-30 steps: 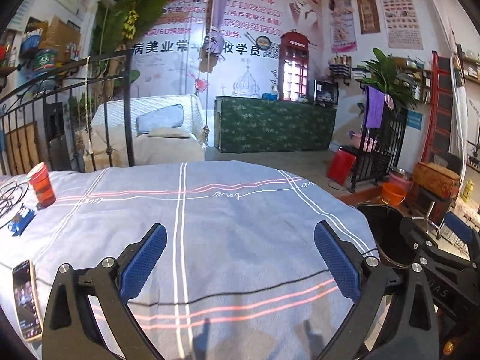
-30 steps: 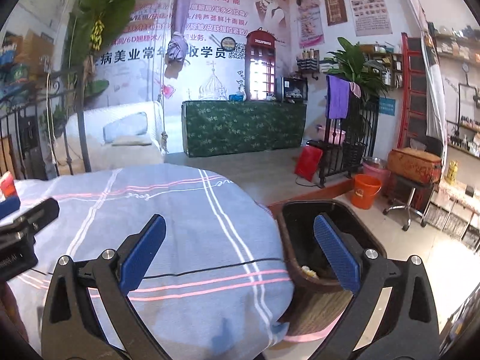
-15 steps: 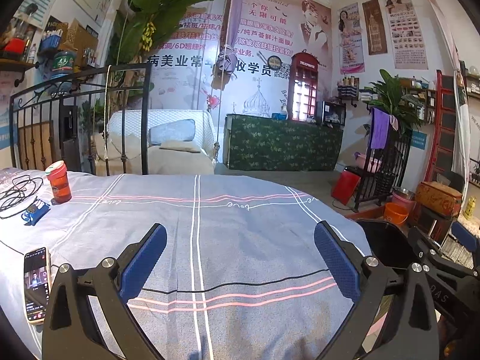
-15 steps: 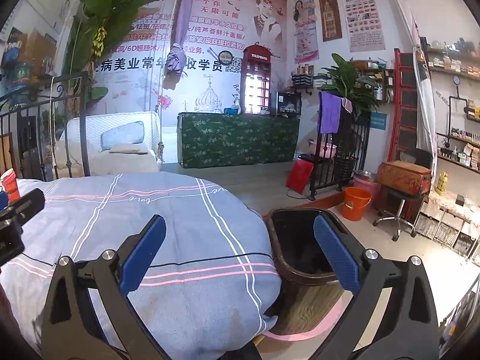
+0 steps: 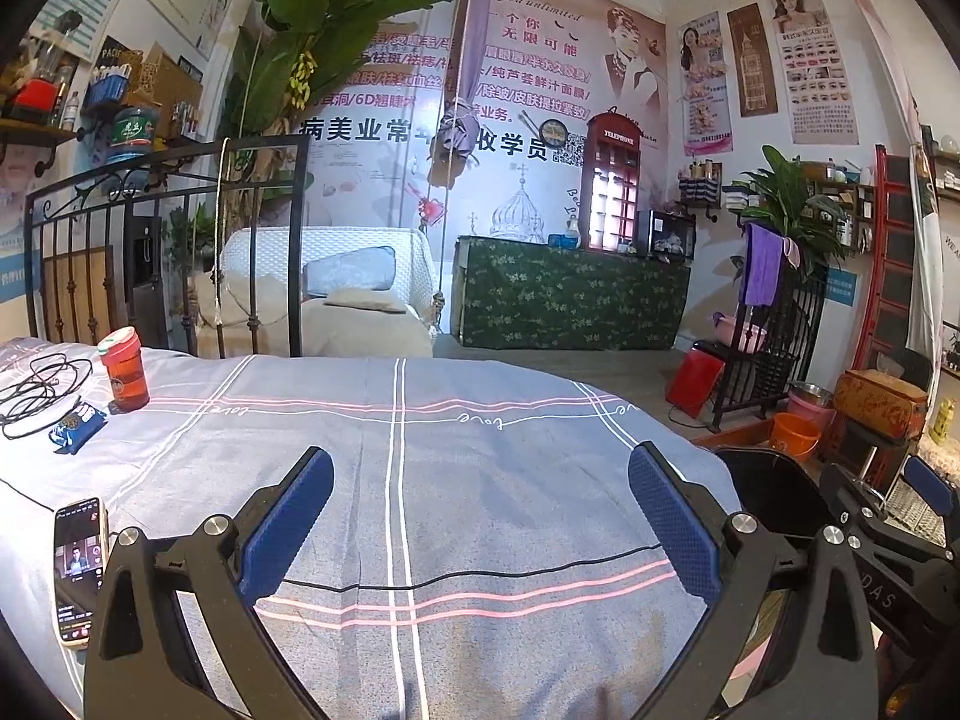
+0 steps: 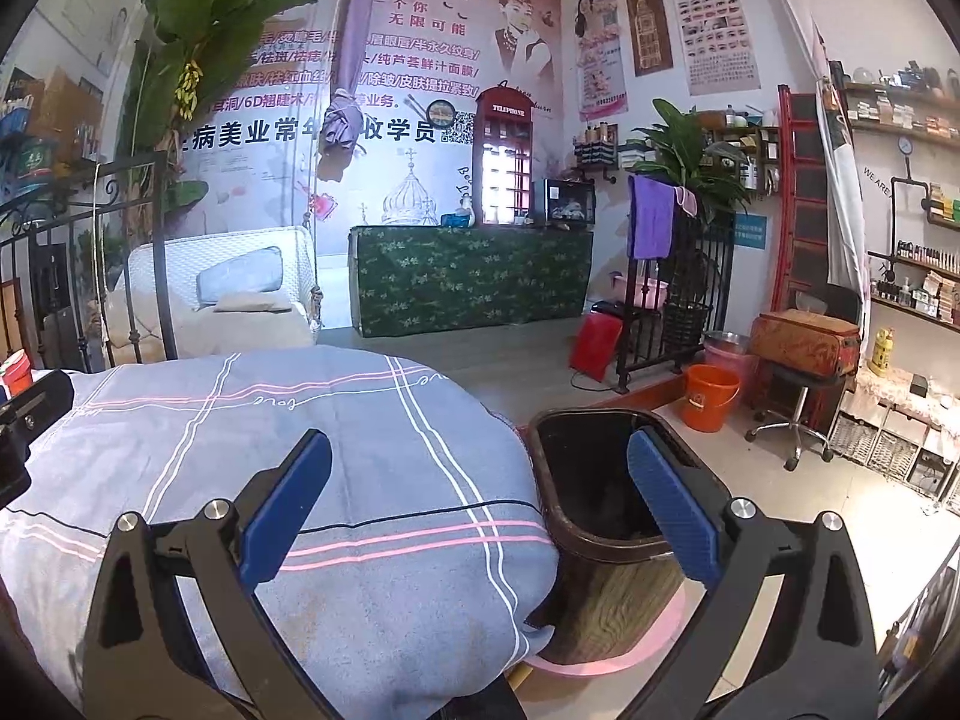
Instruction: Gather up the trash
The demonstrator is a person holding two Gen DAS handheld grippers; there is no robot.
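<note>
Blue-padded, both my jaws stand spread and empty over the striped bed (image 5: 480, 480). Far left lies a blue wrapper (image 5: 77, 429) (beside a red cup (image 5: 125, 367)); the dark bin (image 6: 606, 492) waits right.

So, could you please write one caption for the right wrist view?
Open right claw above a striped bedsheet, with a dark trash bin beside the bed.
</note>
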